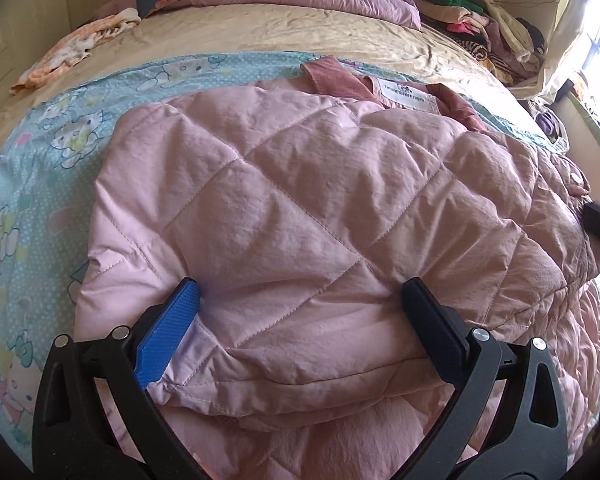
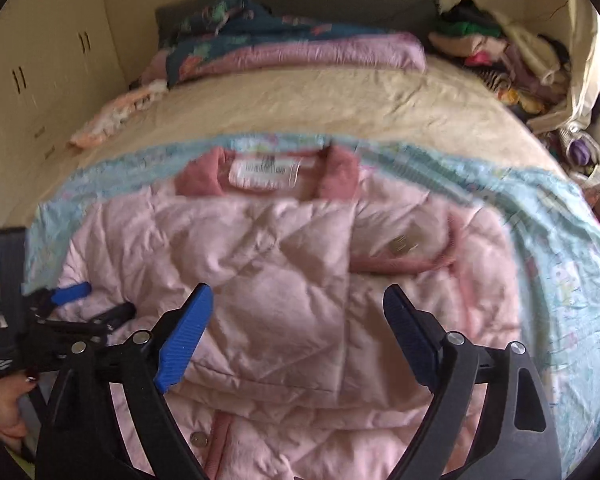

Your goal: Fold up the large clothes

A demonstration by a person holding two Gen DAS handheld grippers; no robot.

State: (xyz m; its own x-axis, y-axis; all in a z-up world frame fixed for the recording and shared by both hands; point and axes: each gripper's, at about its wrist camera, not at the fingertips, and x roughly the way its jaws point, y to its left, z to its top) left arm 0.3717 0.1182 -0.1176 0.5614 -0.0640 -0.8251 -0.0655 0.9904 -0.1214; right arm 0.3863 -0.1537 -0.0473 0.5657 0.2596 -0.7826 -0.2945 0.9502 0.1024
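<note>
Pink quilted jacket lies on the bed, sleeve folded in | my left tool spread, pressing the fold flat | my right tool spread, above the jacket, holding nothing

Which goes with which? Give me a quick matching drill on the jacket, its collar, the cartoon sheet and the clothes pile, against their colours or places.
Things:
1. quilted jacket
2. collar
3. cartoon sheet
4. clothes pile

Matches:
A. light blue, under the jacket
B. darker pink corduroy
C. far right corner of the bed
D. pale pink, between the open fingers

Pairs: 1-D, 2-B, 3-A, 4-C
</note>
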